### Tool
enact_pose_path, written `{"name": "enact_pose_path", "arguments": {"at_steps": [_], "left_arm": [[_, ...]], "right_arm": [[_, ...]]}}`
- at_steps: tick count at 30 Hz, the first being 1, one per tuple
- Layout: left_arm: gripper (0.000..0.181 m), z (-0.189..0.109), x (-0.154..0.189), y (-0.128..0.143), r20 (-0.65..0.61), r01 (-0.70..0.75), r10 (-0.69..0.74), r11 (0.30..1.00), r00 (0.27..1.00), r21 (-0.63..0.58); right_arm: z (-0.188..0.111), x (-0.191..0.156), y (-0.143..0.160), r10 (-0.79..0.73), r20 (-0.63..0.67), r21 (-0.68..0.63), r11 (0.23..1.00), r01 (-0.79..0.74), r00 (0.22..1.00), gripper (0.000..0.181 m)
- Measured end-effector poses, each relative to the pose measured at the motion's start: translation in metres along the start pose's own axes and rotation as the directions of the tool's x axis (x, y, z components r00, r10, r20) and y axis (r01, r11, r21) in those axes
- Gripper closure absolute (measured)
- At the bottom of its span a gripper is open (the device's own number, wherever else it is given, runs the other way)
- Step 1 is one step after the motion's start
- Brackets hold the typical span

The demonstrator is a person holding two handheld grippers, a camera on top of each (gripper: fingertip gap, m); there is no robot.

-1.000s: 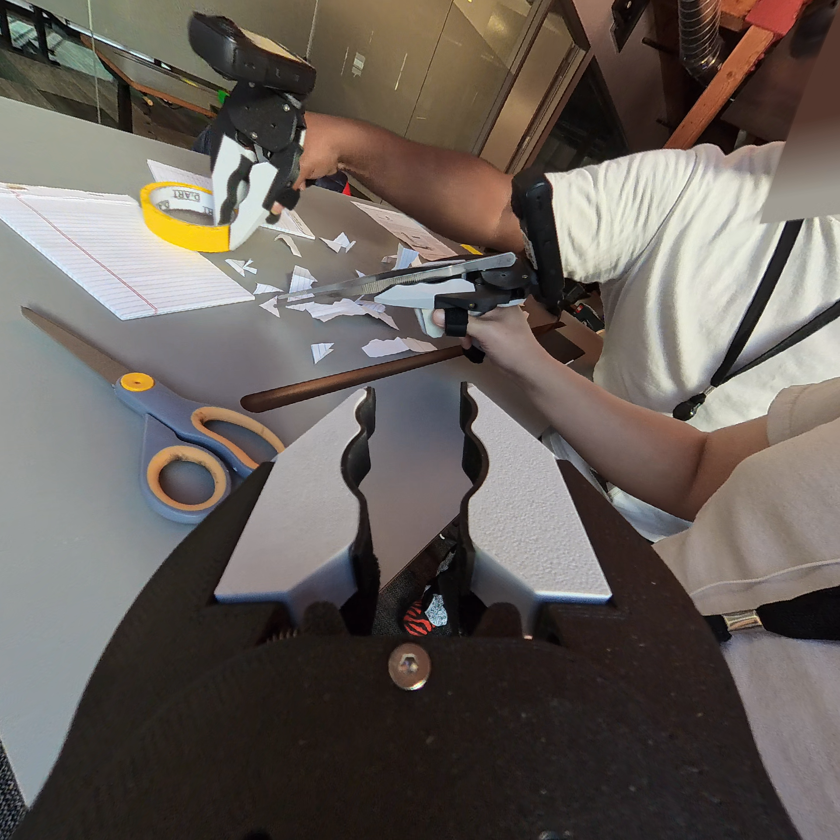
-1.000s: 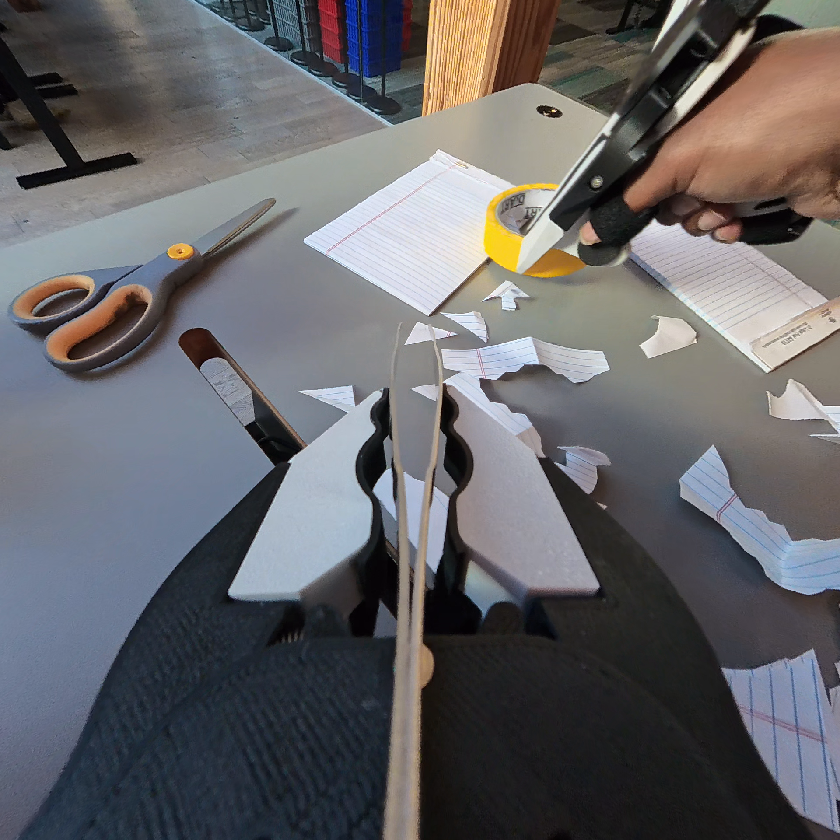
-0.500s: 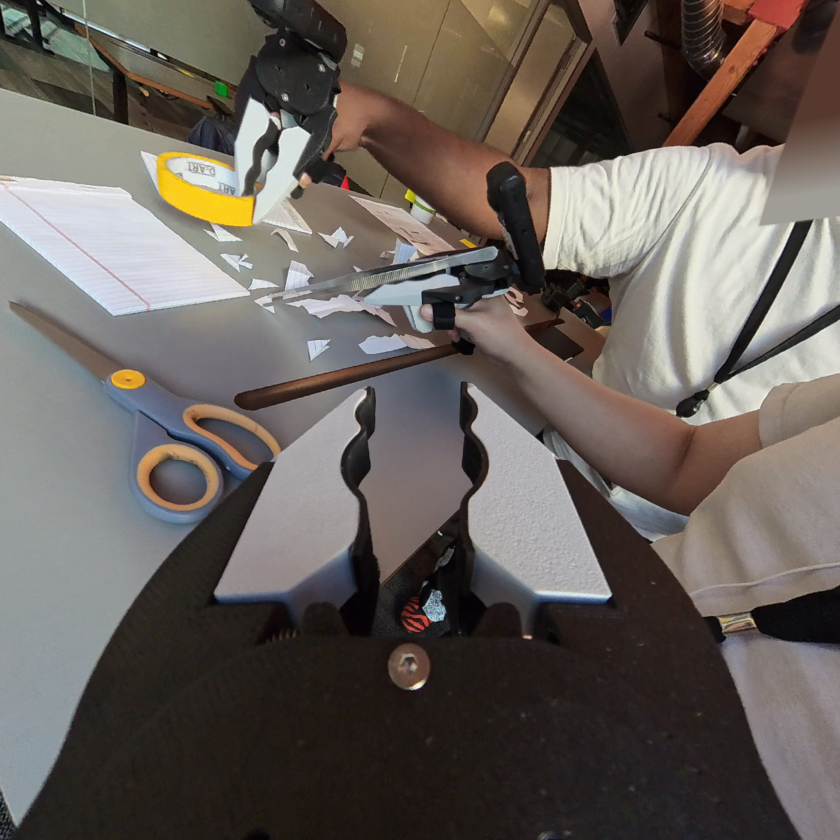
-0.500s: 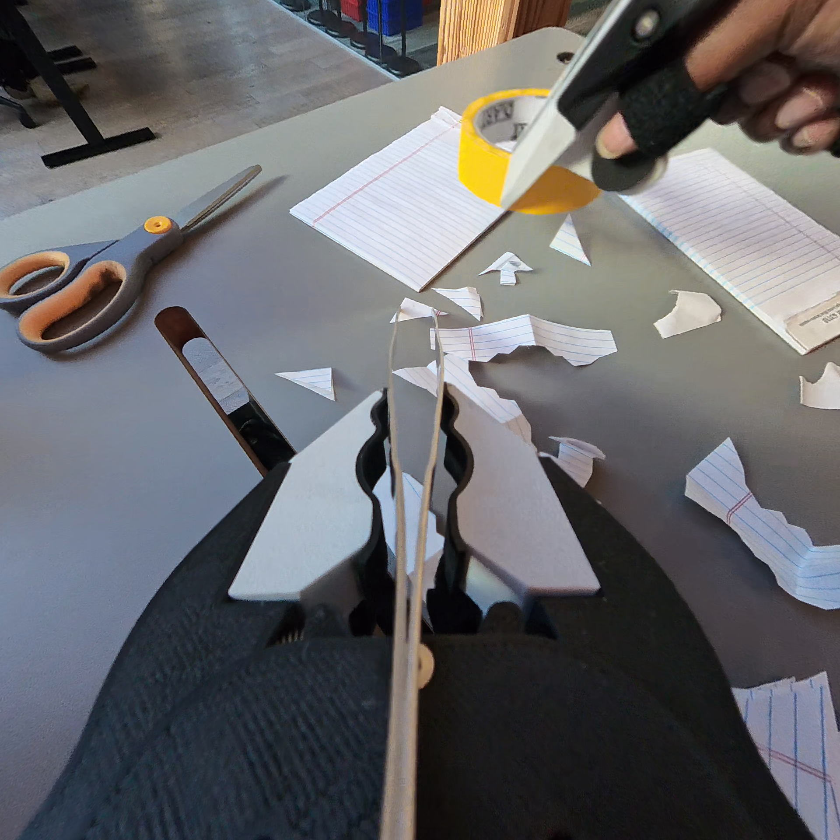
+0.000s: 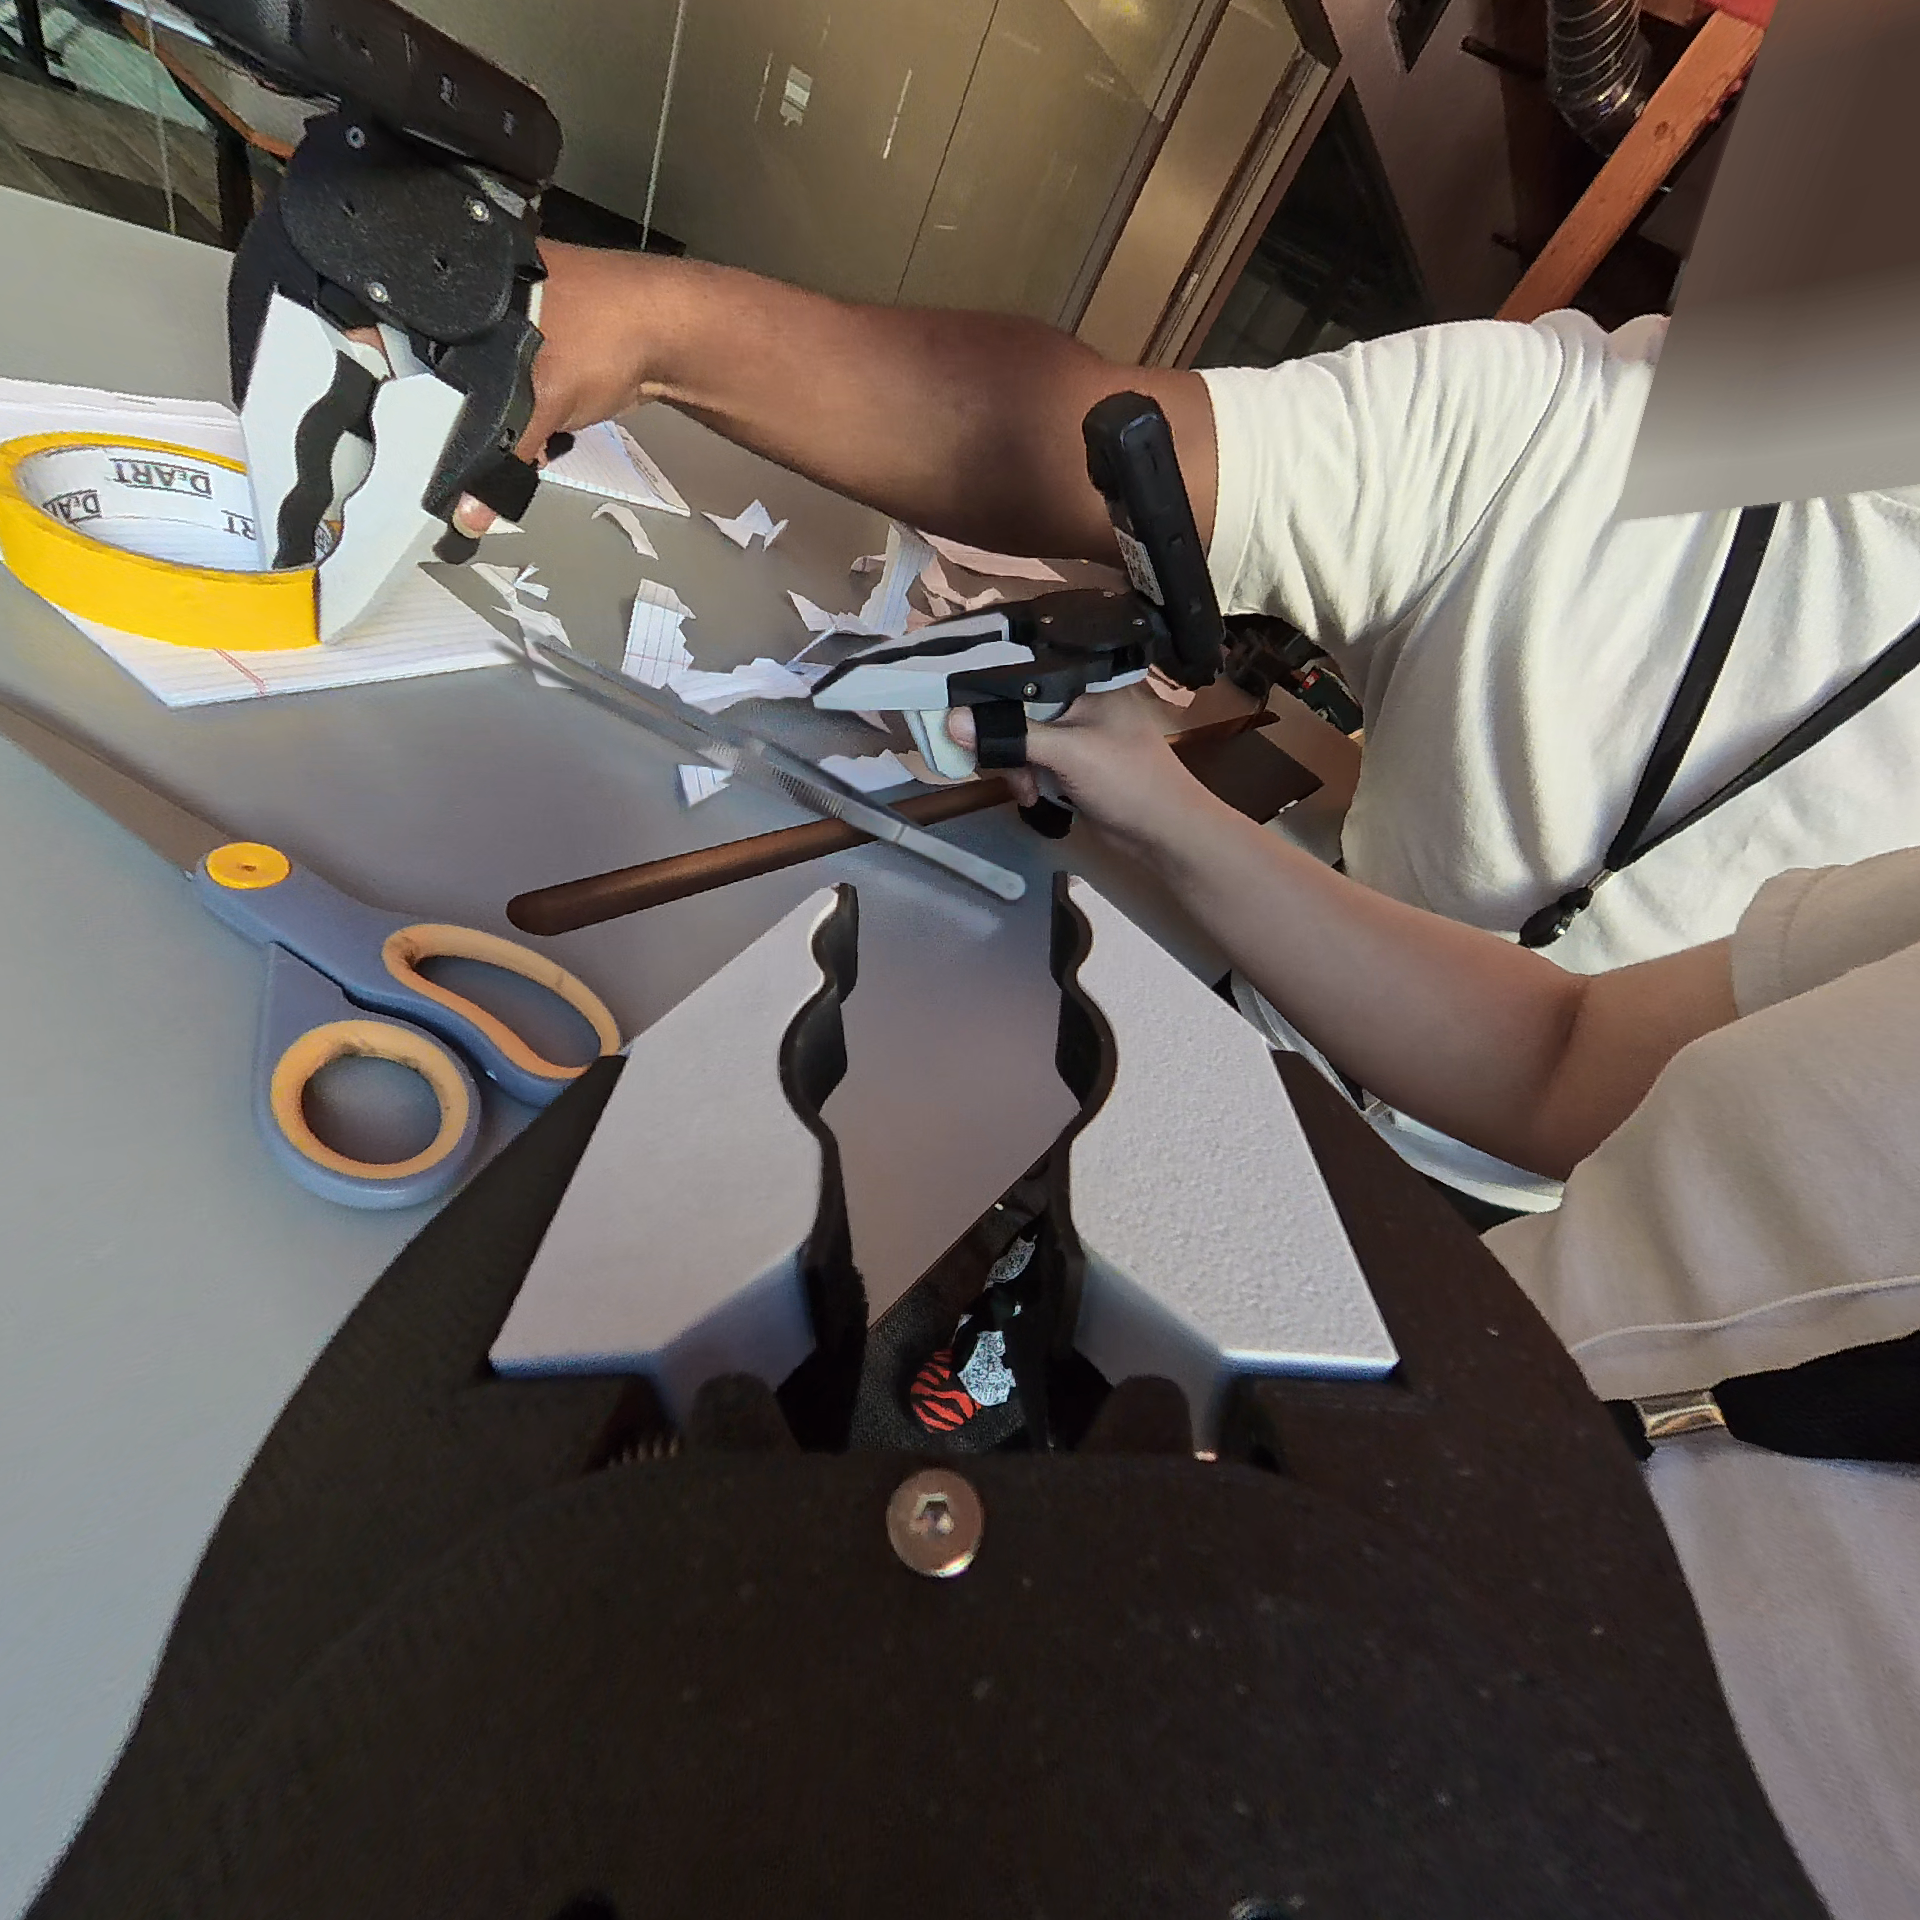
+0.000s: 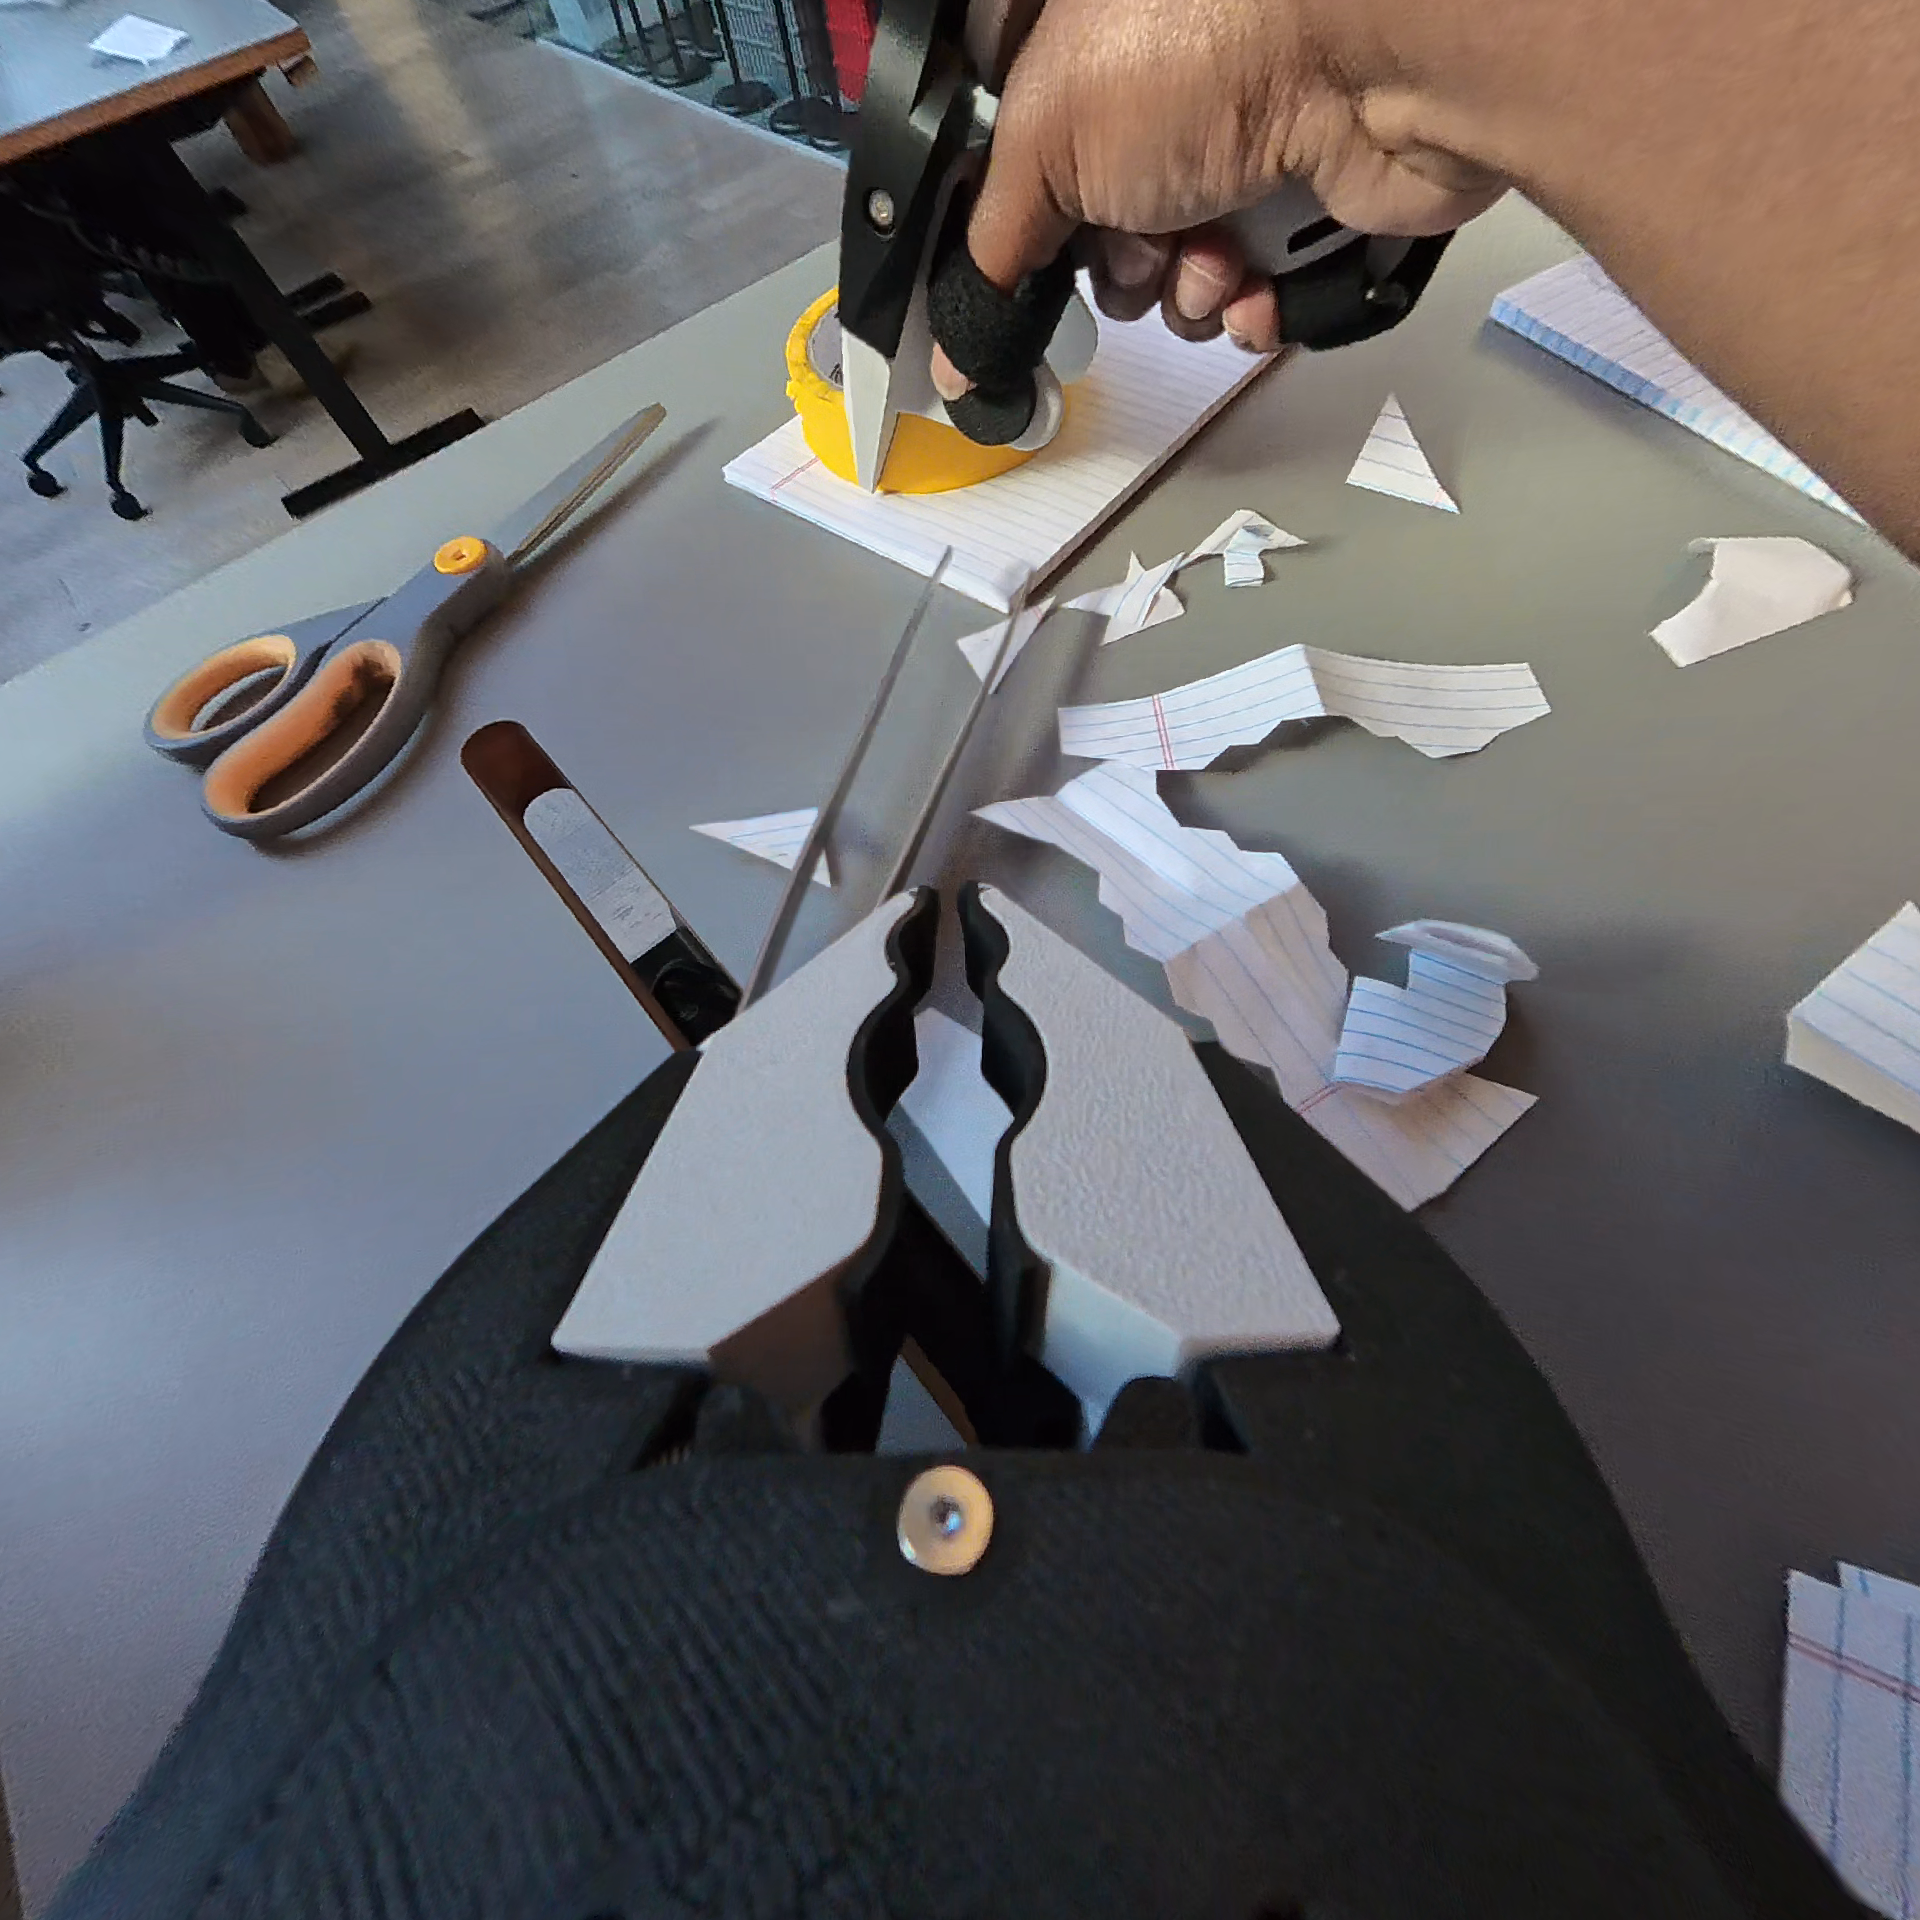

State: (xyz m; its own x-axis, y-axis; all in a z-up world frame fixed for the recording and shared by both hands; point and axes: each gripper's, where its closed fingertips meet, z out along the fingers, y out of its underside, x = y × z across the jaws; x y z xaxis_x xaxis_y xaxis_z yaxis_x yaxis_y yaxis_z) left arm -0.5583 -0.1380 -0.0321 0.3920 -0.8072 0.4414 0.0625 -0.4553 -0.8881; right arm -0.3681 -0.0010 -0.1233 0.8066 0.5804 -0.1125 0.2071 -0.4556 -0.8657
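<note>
A grey counter (image 5: pixel 125 1299) carries orange-handled scissors (image 5: pixel 384 1029) and torn lined paper scraps (image 6: pixel 1299 707). The left gripper (image 5: pixel 951 899) hovers just beside the scissors' handles, its fingers well apart and holding nothing. Beyond the scissors, the right gripper (image 6: pixel 943 899) has its fingers almost together with nothing between them. Steel tweezers (image 6: pixel 883 748), blurred, slant past the outside of its left finger; contact cannot be told. Farther beyond the scissors, another person's gripper (image 5: pixel 312 582) straddles the wall of a yellow tape roll (image 5: pixel 135 592) on a lined notepad (image 6: pixel 1039 499).
</note>
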Motion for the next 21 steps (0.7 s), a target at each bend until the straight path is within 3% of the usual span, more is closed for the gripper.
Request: {"name": "enact_pose_path", "arguments": {"at_steps": [3,6,11,14,15,21], "left_arm": [[0.145,0.003,0.004,0.001,-0.024,0.014,-0.014,1.000,1.000,0.001],[0.145,0.006,0.006,0.002,-0.030,0.000,-0.001,1.000,1.000,-0.009],[0.146,0.006,0.007,0.007,-0.044,0.008,-0.009,1.000,0.999,-0.018],[0.146,0.010,0.008,0.008,-0.063,0.020,-0.021,1.000,0.998,-0.018],[0.146,0.012,0.008,0.008,-0.071,0.023,-0.025,1.000,0.997,-0.017],[0.143,0.051,0.001,0.007,-0.148,0.105,-0.112,0.993,0.983,-0.052]], "right_arm": [[-0.002,-0.005,0.003,0.011,0.001,0.007,1.000,-0.011,1.000,0.177],[-0.008,-0.019,0.003,0.039,-0.010,0.032,0.999,-0.038,0.999,0.157],[-0.014,-0.046,0.037,0.060,-0.098,-0.091,0.993,-0.069,0.993,0.140],[-0.015,-0.041,0.059,-0.026,-0.189,-0.188,0.982,-0.010,0.982,0.146],[-0.017,-0.040,0.056,-0.016,-0.197,-0.162,0.987,-0.017,0.980,0.169],[-0.041,-0.043,0.036,-0.116,-0.250,-0.055,0.993,0.106,0.961,0.172]]}}
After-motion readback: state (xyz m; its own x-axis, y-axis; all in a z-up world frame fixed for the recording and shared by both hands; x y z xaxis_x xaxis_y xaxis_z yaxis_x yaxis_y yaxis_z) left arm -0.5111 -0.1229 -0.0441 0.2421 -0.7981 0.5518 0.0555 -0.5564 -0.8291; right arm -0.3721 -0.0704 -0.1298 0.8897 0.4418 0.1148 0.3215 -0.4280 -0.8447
